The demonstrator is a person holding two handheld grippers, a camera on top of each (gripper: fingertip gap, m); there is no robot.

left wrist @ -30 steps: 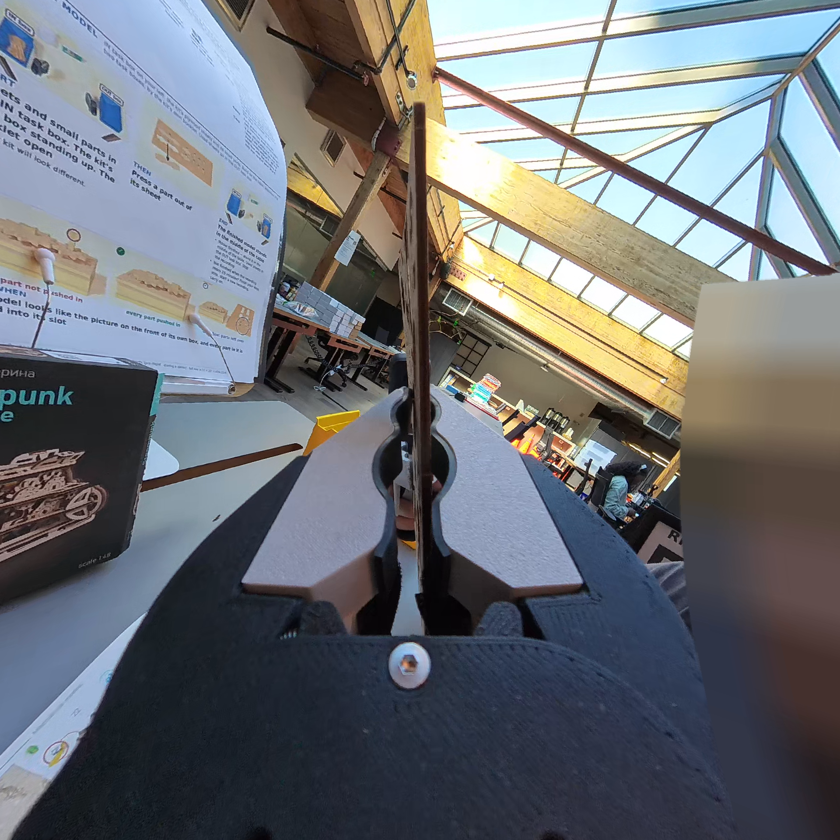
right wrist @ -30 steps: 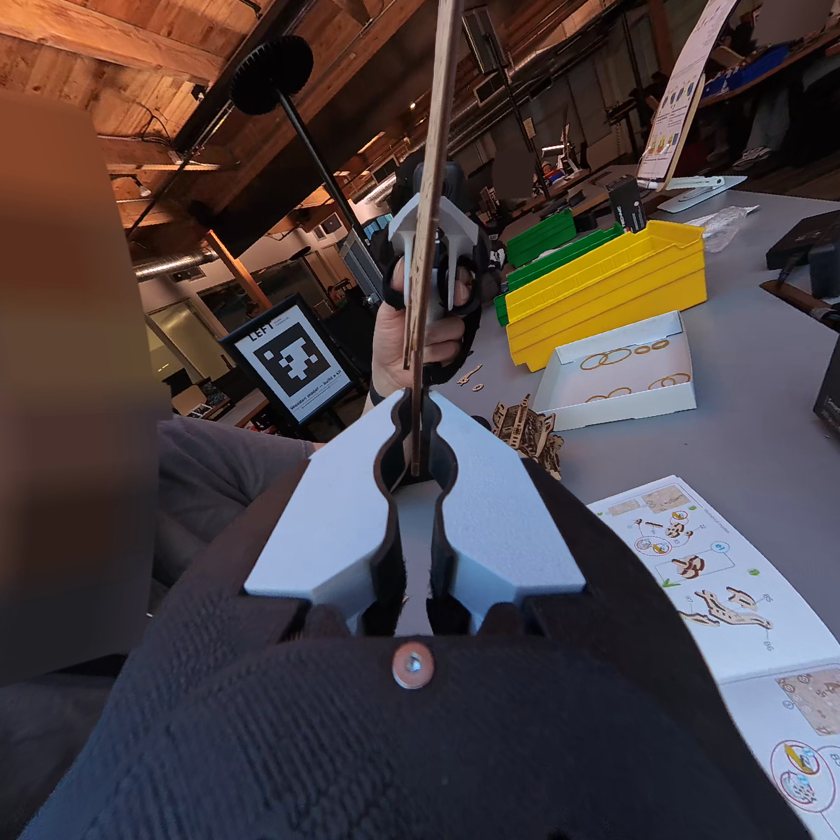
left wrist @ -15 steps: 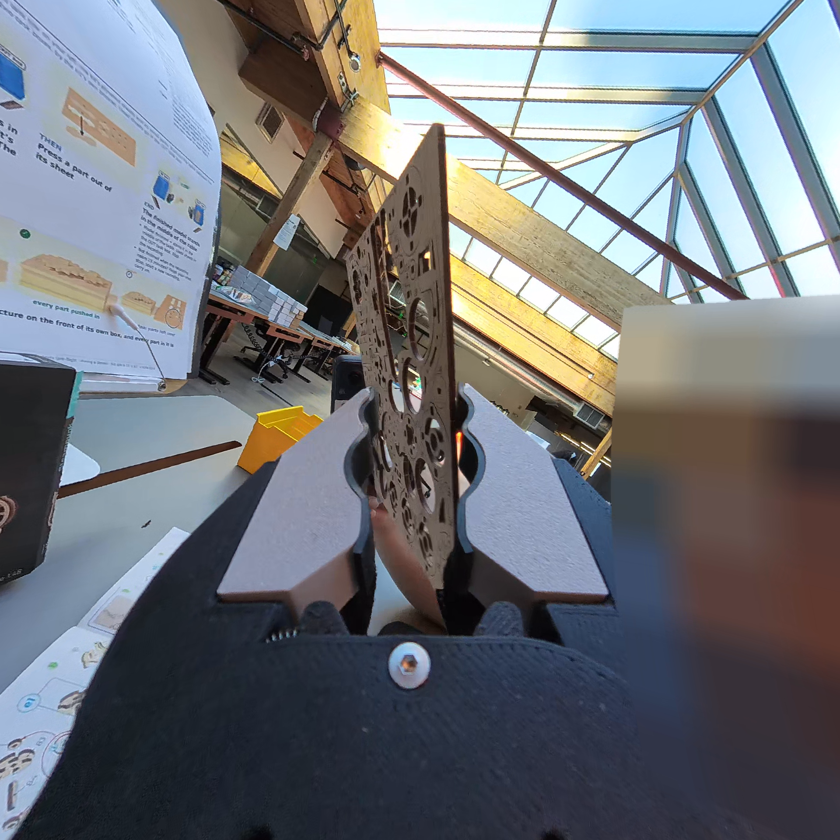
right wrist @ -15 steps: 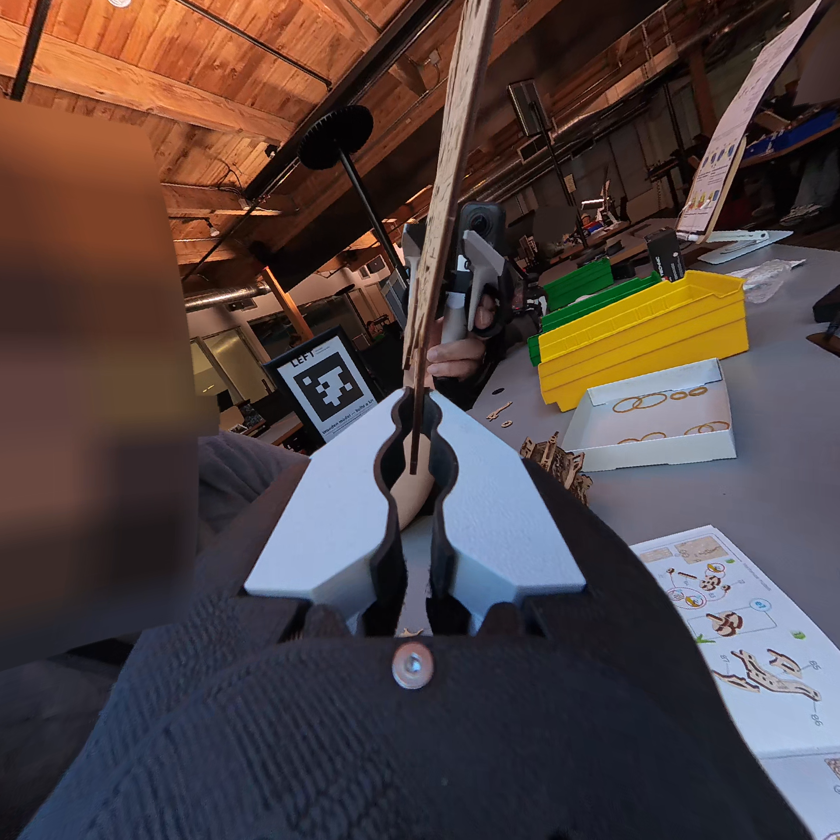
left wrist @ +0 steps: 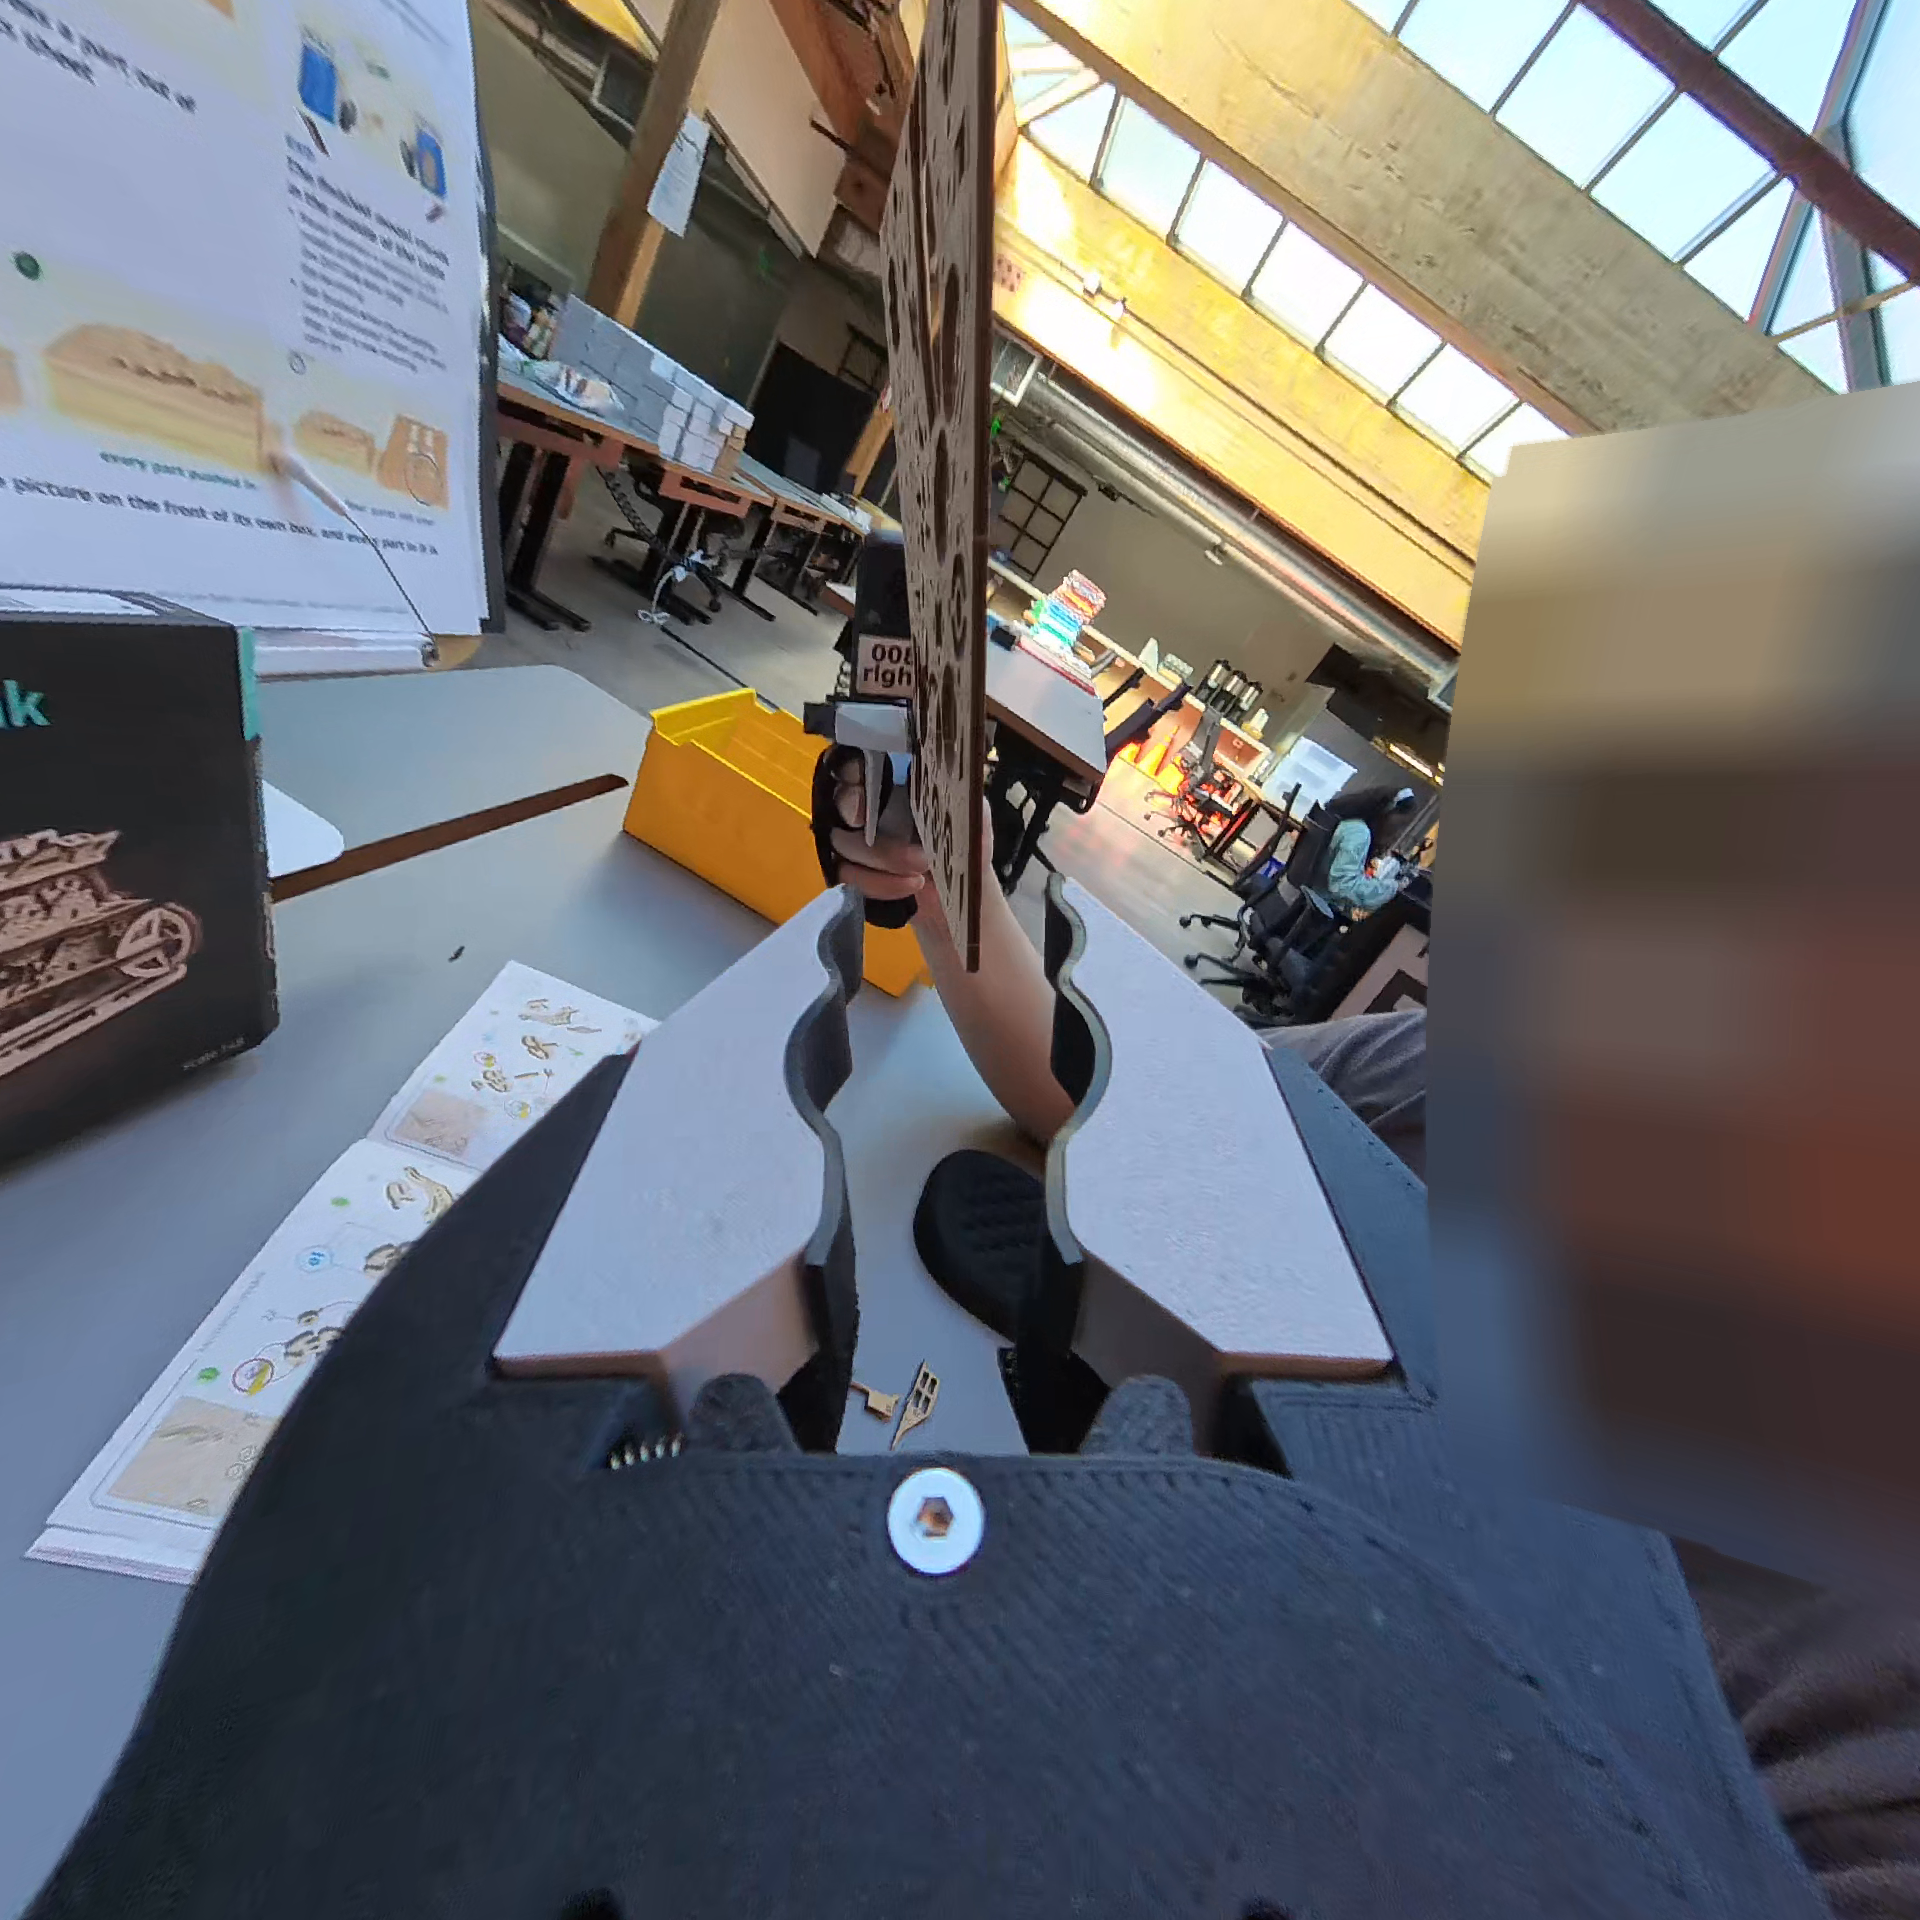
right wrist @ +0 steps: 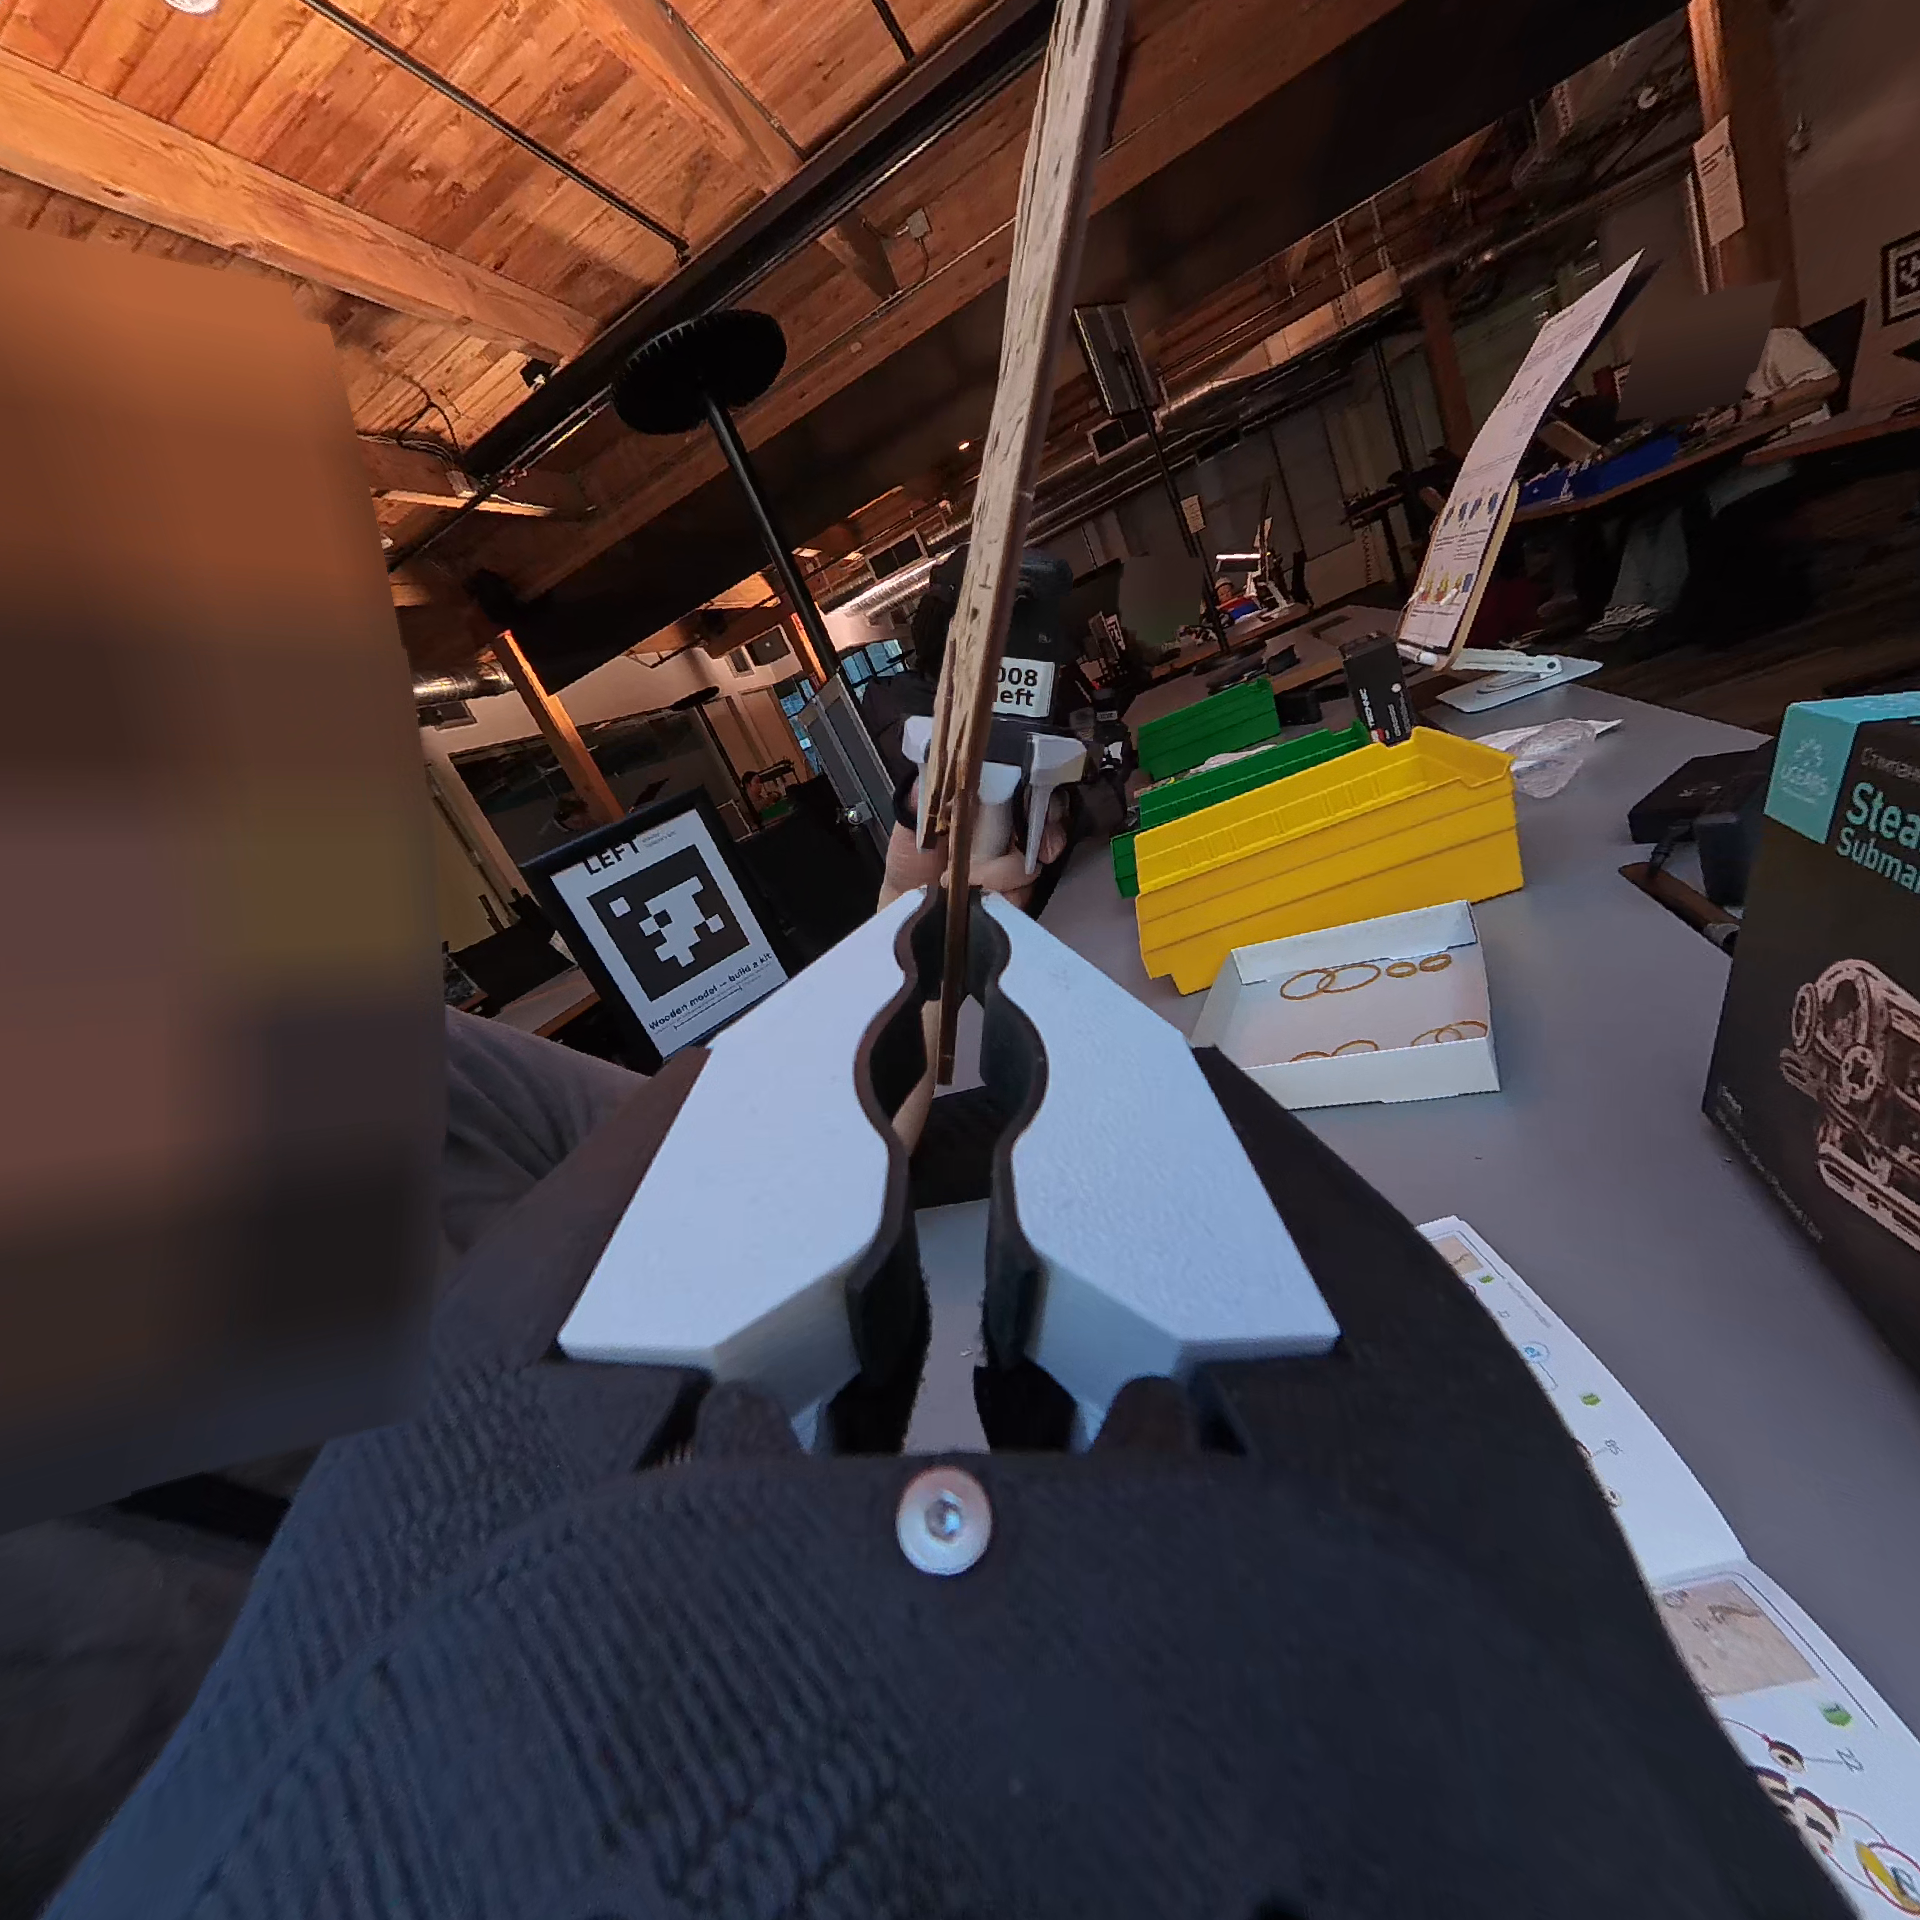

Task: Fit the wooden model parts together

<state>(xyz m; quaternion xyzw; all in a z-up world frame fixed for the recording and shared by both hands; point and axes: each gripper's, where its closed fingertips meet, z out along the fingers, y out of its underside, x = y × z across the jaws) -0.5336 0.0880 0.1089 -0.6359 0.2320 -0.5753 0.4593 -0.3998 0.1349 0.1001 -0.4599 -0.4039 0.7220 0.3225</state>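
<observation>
A thin wooden parts sheet (right wrist: pixel 1023 416) with laser-cut pieces stands upright above the table. My right gripper (right wrist: pixel 953 914) is shut on its lower edge. In the left wrist view the sheet (left wrist: pixel 940 416) hangs just beyond my left gripper (left wrist: pixel 951 899), which is open and empty, with its fingers wide apart and clear of the sheet. The right gripper (left wrist: pixel 868 748) shows behind the sheet there, and the left gripper (right wrist: pixel 997 769) shows beyond the sheet in the right wrist view. Two small loose wooden pieces (left wrist: pixel 904 1397) lie on the table under my left gripper.
On the grey table (left wrist: pixel 468 935) are a dark model kit box (left wrist: pixel 114 862) (right wrist: pixel 1839 987), an instruction booklet (left wrist: pixel 364 1195) (right wrist: pixel 1714 1558), a yellow bin (right wrist: pixel 1330 842) (left wrist: pixel 727 800), green bins (right wrist: pixel 1236 748), and a white tray (right wrist: pixel 1351 1081) holding rubber bands. An instruction poster (left wrist: pixel 208 312) stands at the left. One gripper's finger ends stand about 15 centimetres off the other's.
My left gripper has opened and let go of the sheet, and has drawn back from it. The right gripper still holds the sheet, which now stands farther from the left gripper.
</observation>
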